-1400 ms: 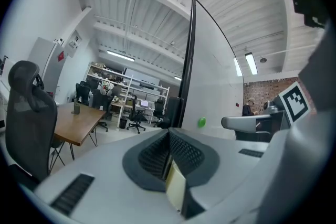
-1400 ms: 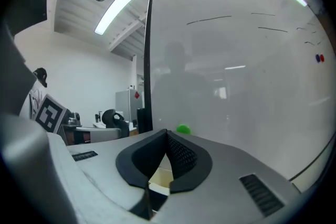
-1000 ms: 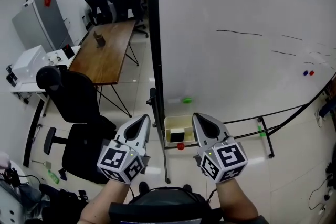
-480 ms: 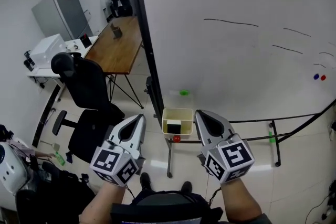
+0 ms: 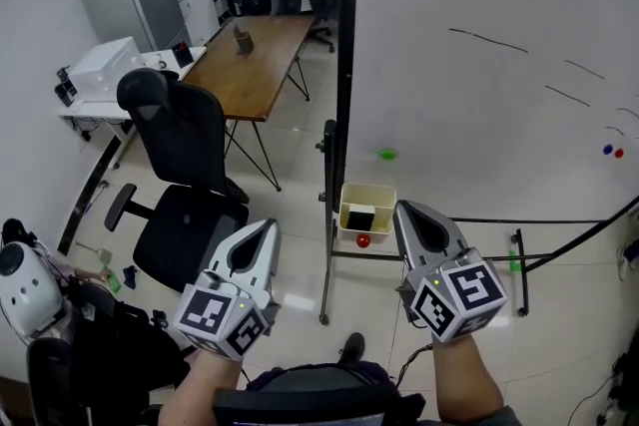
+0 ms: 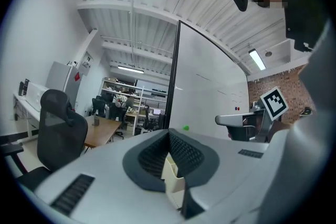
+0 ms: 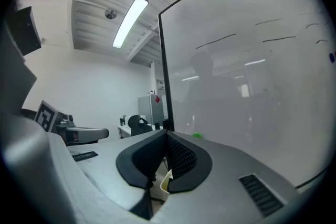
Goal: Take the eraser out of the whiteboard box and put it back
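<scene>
A cream box [image 5: 367,197] hangs on the whiteboard's lower frame, with the black eraser [image 5: 360,217] inside it. A red magnet [image 5: 363,239] sits just under the box. My left gripper [image 5: 267,227] is held level, shut and empty, to the left of the box and nearer to me. Just right of the box my right gripper [image 5: 408,209] is also shut and empty. In the left gripper view the closed jaws [image 6: 169,135] partly hide the box [image 6: 175,182]. The right gripper view shows the same: shut jaws [image 7: 167,136] with a sliver of box [image 7: 165,182] behind them.
The large whiteboard [image 5: 499,65] fills the right side, with a green magnet [image 5: 387,155] and blue and red magnets [image 5: 612,152] on it. Its stand's legs [image 5: 326,284] reach the floor. A black office chair [image 5: 185,185] and a wooden table [image 5: 255,65] stand at left.
The head view has swung, so the whiteboard's edge and the box now lie further right and higher. Both grippers moved along with it and stayed shut. The office chair appears closer.
</scene>
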{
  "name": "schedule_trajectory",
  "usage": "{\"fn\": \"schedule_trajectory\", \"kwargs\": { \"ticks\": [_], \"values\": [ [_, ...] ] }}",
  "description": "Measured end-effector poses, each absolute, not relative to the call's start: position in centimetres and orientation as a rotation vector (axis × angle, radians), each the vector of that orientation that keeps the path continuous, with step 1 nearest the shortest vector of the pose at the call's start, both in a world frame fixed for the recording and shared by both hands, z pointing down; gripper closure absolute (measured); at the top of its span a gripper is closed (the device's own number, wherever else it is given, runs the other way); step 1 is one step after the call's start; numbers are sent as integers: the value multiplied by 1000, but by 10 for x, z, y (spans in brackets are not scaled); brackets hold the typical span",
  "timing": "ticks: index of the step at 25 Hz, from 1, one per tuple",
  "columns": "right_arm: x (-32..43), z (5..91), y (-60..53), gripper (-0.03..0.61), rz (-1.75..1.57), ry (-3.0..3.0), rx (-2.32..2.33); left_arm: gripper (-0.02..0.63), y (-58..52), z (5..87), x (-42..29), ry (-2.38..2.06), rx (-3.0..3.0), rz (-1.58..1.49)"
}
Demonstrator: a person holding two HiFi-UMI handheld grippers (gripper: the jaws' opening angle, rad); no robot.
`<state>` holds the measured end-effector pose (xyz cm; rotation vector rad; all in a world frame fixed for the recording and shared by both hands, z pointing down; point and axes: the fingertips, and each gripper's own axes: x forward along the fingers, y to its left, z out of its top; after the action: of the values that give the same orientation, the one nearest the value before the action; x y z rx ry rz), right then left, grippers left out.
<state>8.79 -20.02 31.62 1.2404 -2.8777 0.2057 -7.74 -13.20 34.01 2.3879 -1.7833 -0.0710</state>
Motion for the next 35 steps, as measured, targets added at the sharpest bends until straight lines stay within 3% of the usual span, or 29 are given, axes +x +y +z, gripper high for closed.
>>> {"fn": "schedule_trajectory", "kwargs": {
  "ticks": [9,15,22,35],
  "values": [
    [-16,320,-71,568,150,-2799,1380,584,-25,365,-183,-1633,2503,-37],
    [-27,297,-9,568,112,-2750,1479,584,23,348,-193,-1486,2546,-115],
    [2,263,54,568,80,-2823,1474,586,73,302,-161,-1464,2628,-136],
    [138,270,112,568,132,-2881,1333,586,125,290,-28,-1557,2585,-98]
  ]
}}
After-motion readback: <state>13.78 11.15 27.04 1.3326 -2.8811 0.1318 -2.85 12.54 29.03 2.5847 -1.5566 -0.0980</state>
